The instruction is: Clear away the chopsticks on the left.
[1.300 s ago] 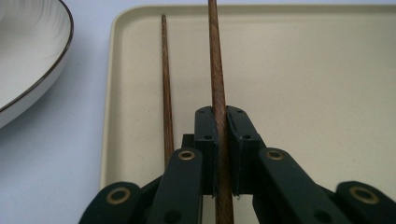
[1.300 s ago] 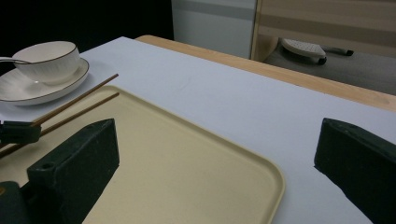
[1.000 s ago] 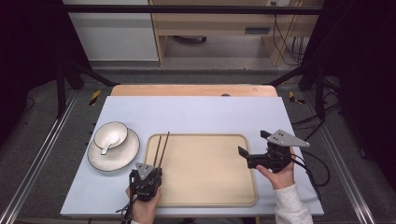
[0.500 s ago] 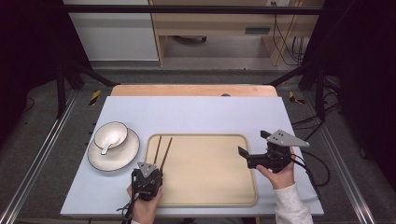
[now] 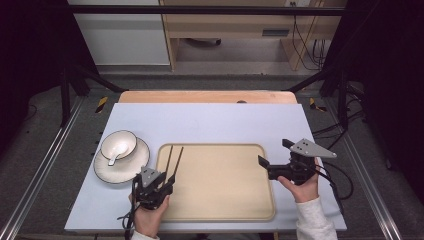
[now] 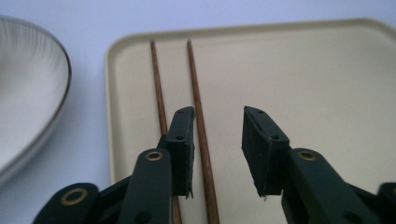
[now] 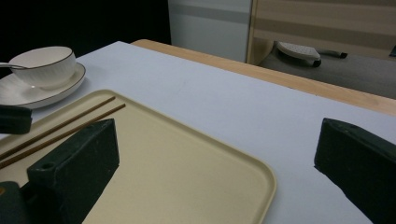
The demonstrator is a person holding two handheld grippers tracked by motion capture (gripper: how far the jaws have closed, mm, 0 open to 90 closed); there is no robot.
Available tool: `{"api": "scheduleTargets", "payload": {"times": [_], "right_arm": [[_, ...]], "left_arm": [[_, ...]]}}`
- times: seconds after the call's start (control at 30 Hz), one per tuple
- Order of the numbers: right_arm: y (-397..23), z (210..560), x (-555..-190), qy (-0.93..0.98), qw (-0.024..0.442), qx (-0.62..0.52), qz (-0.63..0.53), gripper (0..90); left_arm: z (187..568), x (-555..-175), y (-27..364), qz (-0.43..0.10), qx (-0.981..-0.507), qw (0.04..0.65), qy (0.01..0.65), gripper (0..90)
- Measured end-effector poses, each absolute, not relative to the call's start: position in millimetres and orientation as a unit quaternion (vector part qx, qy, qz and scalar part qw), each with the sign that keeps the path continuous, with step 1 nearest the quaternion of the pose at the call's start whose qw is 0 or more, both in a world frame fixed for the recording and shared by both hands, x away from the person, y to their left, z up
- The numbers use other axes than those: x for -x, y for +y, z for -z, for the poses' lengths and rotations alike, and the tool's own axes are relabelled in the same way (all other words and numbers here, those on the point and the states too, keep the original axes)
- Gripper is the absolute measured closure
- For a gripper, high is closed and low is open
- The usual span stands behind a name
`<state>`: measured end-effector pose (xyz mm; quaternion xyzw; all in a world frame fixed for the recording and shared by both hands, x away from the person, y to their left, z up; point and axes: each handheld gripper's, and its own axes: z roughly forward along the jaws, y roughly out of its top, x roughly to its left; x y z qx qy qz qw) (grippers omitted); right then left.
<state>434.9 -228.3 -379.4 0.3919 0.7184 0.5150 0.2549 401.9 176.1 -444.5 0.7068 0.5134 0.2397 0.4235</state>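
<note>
Thin brown wooden chopsticks (image 6: pixel 196 107) laid on beige tray (image 5: pixel 235 200); left tongs (image 6: pixel 217 154) just opening, empty; right tongs (image 5: pixel 272 157) apart, idle; bowl unmoved.

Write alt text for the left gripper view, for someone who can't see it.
The left claw, jaws apart and just opened, hovers over two brown chopsticks lying side by side along the left edge of a beige tray. One chopstick runs between the jaws, untouched. A white ribbed plate sits on the pale blue table at left.

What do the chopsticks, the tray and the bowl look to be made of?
Chopsticks: likely wood, brown and matte with faint grain. Tray: probably plastic, smooth beige with a moulded rounded rim. Bowl: seemingly glazed ceramic, glossy white, ribbed, dark-lined rim.
</note>
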Motion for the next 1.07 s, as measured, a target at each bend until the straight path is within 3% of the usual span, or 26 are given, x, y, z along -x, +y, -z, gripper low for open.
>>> {"api": "scheduleTargets", "payload": {"times": [0.2, 0.43, 0.6, 1.07], "right_arm": [[-231.2, 377.4, -433.6, 0.714, 0.258, -0.393, -0.519, 0.4], [-235.6, 375.2, -432.0, 0.708, 0.259, -0.398, -0.523, 0.4], [-241.3, 374.7, -431.5, 0.703, 0.264, -0.403, -0.524, 0.4], [-247.9, 382.1, -435.4, 0.702, 0.263, -0.417, -0.515, 0.4]], "left_arm": [[415.0, -408.9, 190.1, -0.235, -0.715, 0.470, 0.461, 50.4], [395.7, -412.7, 214.5, -0.248, -0.727, 0.474, 0.431, 41.5], [399.8, -411.0, 236.2, -0.236, -0.734, 0.480, 0.417, 32.8], [420.3, -408.0, 267.8, -0.236, -0.743, 0.467, 0.417, 20.2]]}}
